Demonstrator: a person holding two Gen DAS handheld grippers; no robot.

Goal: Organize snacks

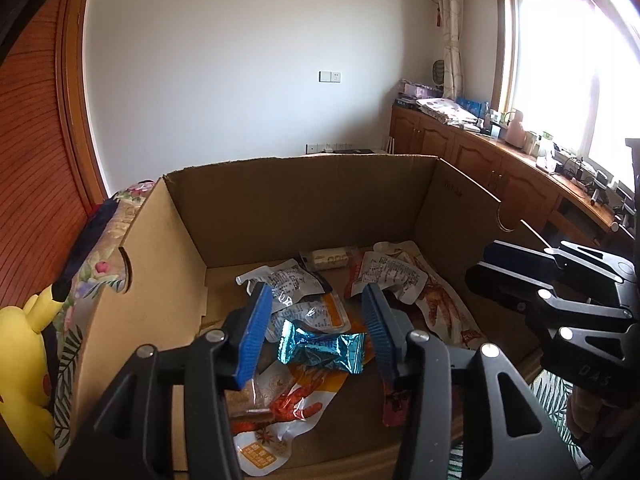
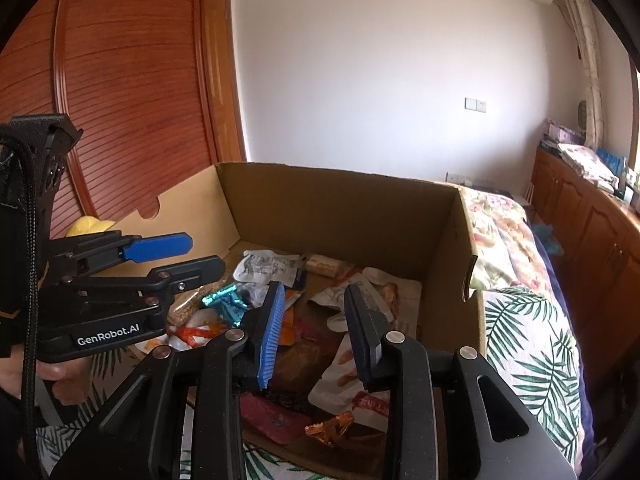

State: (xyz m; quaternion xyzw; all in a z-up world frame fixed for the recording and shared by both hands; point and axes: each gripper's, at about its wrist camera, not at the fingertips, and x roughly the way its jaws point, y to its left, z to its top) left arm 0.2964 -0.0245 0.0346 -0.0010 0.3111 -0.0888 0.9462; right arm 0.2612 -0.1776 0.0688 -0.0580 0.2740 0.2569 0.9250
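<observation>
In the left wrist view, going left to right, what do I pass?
Yellow plush toy → cardboard box left wall → left gripper, open over the blue foil candy → right gripper → wooden cabinets under the window.

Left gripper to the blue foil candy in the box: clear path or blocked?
Probably yes. The left gripper hangs over the open cardboard box, jaws apart and empty. The blue foil candy lies on top of the other packets, right between the fingers, nothing over it. The right gripper sits off to the side.
</observation>
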